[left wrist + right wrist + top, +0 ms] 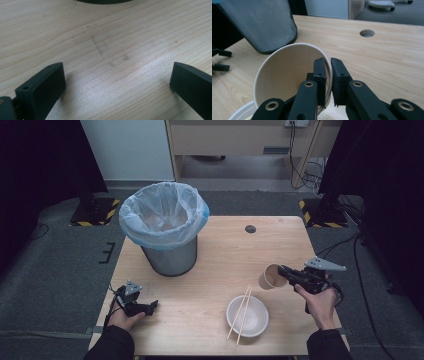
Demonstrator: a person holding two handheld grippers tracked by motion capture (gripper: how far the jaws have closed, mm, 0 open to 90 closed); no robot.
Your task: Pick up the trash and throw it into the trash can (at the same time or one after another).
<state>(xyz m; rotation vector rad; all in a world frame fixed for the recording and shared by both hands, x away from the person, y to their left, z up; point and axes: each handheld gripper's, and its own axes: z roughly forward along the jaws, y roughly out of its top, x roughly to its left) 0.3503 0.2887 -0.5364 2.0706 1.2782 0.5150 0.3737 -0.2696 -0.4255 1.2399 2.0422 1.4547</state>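
The right gripper (281,271) has its fingers (320,75) pinched on the wall of a paper cup (270,276) — one finger inside the mouth, the other outside, with the rim caught between them. The cup hangs tilted from that grip, clear of the wooden surface (220,255); in the right gripper view its open mouth (287,75) faces the camera, to the left of the fingers. Below the fingers and a little toward the person sits a white bowl (247,316) with a pair of chopsticks (240,312) lying across it; part of the bowl's rim (242,113) shows under the cup. Beyond the fingers, well apart from them, stands a mesh waste bin (167,227) lined with a pale bag, and a round cable hole (250,229) lies farther off in the surface.

The left gripper (150,306) lies low on the surface near the person's edge, held in the left hand (125,317). Its fingers (43,86) stand wide apart — bare wood between them, nothing held. The dark base of the bin (102,1) is straight ahead of them, some way off.
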